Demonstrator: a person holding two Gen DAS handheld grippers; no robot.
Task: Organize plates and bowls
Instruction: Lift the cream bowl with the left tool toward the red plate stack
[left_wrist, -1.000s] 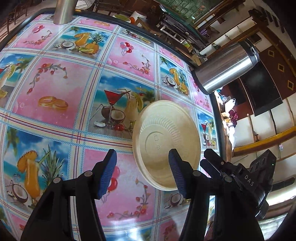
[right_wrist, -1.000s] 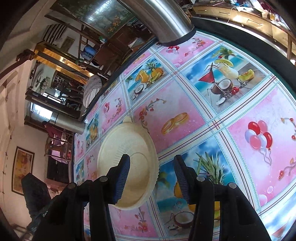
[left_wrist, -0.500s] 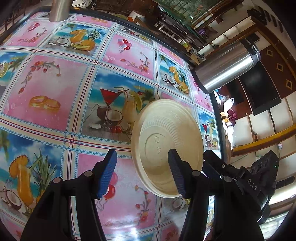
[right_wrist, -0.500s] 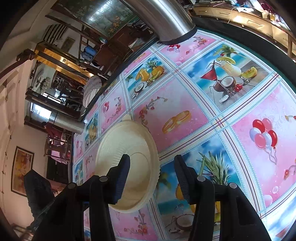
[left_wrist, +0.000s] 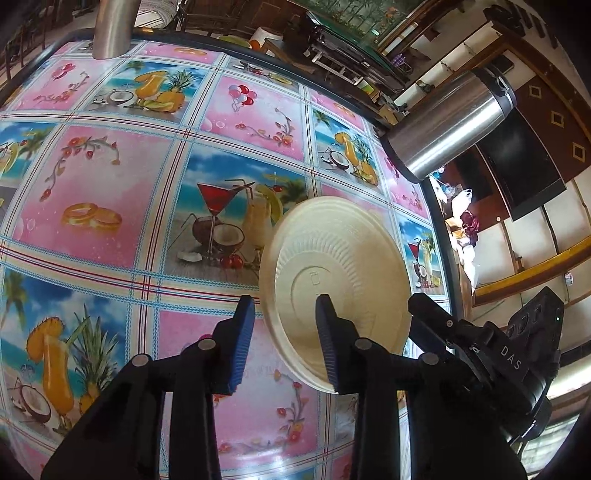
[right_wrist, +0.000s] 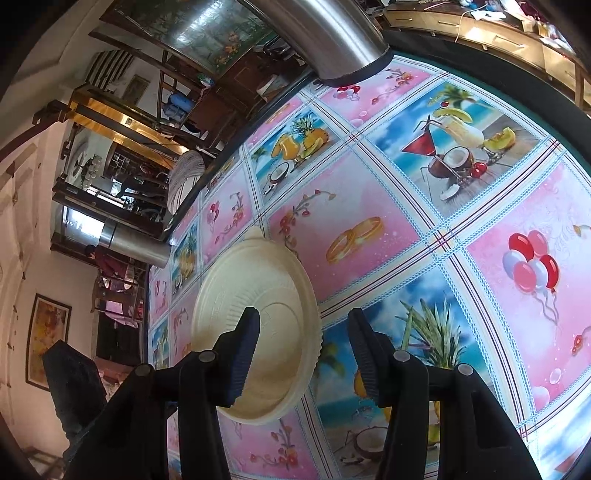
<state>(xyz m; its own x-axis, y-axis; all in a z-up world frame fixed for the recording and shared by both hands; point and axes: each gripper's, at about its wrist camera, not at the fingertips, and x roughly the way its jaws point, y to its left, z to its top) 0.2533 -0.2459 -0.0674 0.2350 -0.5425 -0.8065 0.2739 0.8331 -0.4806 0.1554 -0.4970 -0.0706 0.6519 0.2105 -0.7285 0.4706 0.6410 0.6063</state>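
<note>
Left claw (left_wrist: 284, 339) at the bottom of its frame is mid-squeeze, jaws closing in on the near rim of the cream paper plate (left_wrist: 336, 273). The rim sits between the blue pads (left_wrist: 242, 343), but they don't look clamped on it yet. The plate is upside down at centre-right on the fruit-print tablecloth (left_wrist: 110, 184). Right claw (right_wrist: 301, 354) is spread about halfway, pinching nothing; its left pad overlaps the plate (right_wrist: 258, 295) in view. A steel flask (left_wrist: 447, 125) stands further back, upper right.
</note>
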